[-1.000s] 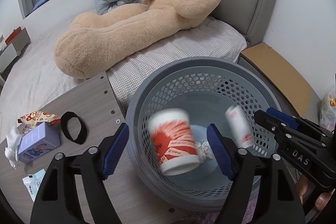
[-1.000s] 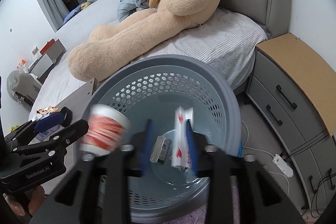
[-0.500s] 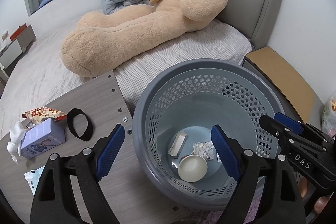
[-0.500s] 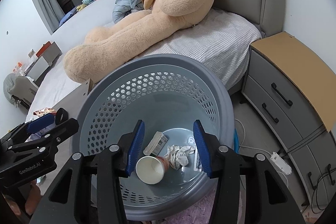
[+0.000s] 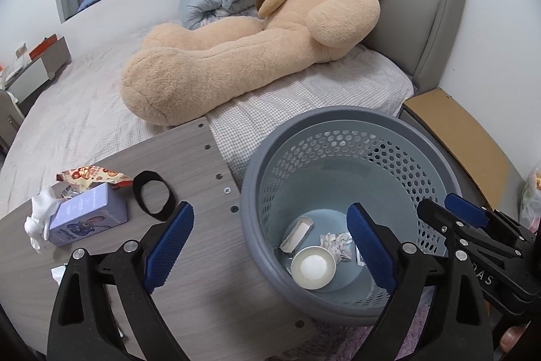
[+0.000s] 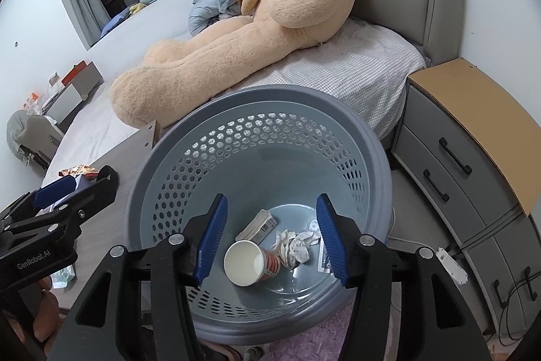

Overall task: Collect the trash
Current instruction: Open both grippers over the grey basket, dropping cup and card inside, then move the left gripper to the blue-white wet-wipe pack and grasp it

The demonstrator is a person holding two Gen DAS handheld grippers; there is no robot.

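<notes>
Now both held spread and empty: left gripper (image 5: 270,241) with blue pads (image 5: 168,251) wide apart, straddling the near left rim of the grey perforated wastebasket (image 5: 422,137); right gripper (image 6: 272,237) likewise released, hovering over the basket's mouth, jaws parted with nothing between them. Seen from the left wrist, right gripper (image 5: 470,219) just beyond the basket's right rim; seen from the right wrist, left gripper (image 6: 61,198) at the left, above the tabletop.

Down on the basket floor: paper cup (image 6: 252,263) lying on its side, open mouth toward the camera, red-and-white print on its wall; crumpled white paper (image 6: 296,244) touching it on the right; small flattened carton (image 6: 258,224) just behind the cup; flat printed wrapper (image 6: 324,256) at the right, partly hidden by the right pad.

Left of the basket, grey wood-grain table (image 5: 203,164) carrying a black loop band (image 5: 154,200), a lilac tissue box (image 5: 88,213) with white tissue sticking out, and a patterned snack wrapper (image 5: 91,175) behind it.

Farther off, large tan teddy bear (image 5: 257,32) stretched across the bed, grey headboard (image 5: 426,5) behind, grey nightstand (image 6: 473,137) with two drawers at the right.
</notes>
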